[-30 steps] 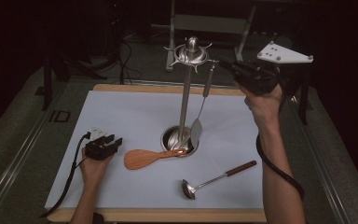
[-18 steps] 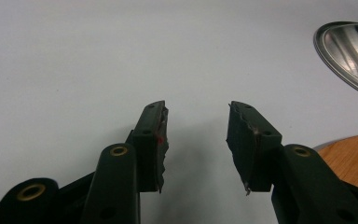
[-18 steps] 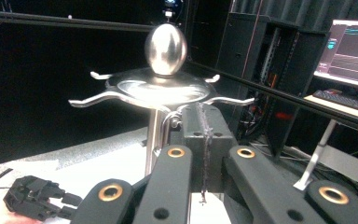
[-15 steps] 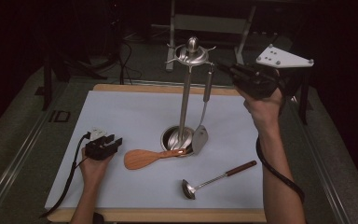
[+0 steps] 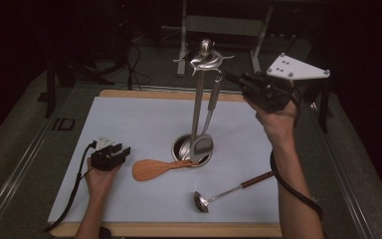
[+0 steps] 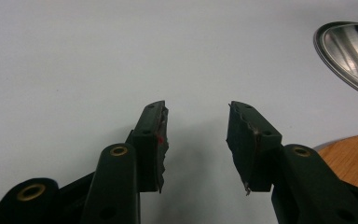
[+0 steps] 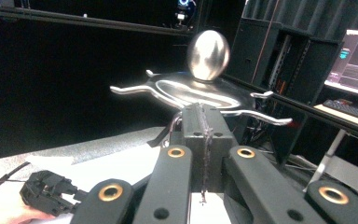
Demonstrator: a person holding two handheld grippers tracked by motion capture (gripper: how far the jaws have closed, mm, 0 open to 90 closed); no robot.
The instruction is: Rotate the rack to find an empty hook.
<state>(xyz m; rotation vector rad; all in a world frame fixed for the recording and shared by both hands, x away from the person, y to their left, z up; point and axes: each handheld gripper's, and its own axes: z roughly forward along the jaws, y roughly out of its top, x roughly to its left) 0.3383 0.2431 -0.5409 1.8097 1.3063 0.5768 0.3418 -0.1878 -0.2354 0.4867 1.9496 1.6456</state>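
You are holding the right hand-held gripper (image 5: pixel 236 78) up at the top of the rack (image 5: pixel 197 107), jaws pressed together on the handle end of the turner (image 5: pixel 206 130), right by one of the rack's hooks (image 7: pixel 265 118). The turner is hanging down beside the pole, its blade reaching the rack's round base (image 5: pixel 179 147). Whether its eye is already sitting over the hook I cannot tell; the jaws are covering that spot in the right gripper view. So this utensil is looking nearly done: what is left is letting go and checking that it hangs on its own. Your left hand-held gripper (image 5: pixel 113 151) is resting low on the surface (image 5: pixel 144 119), jaws standing wide and holding nothing. Two utensils are lying there waiting: the wooden spatula (image 5: pixel 155 169), just beside the left gripper with its handle touching the base, and the ladle (image 5: pixel 229 191), nearer you.
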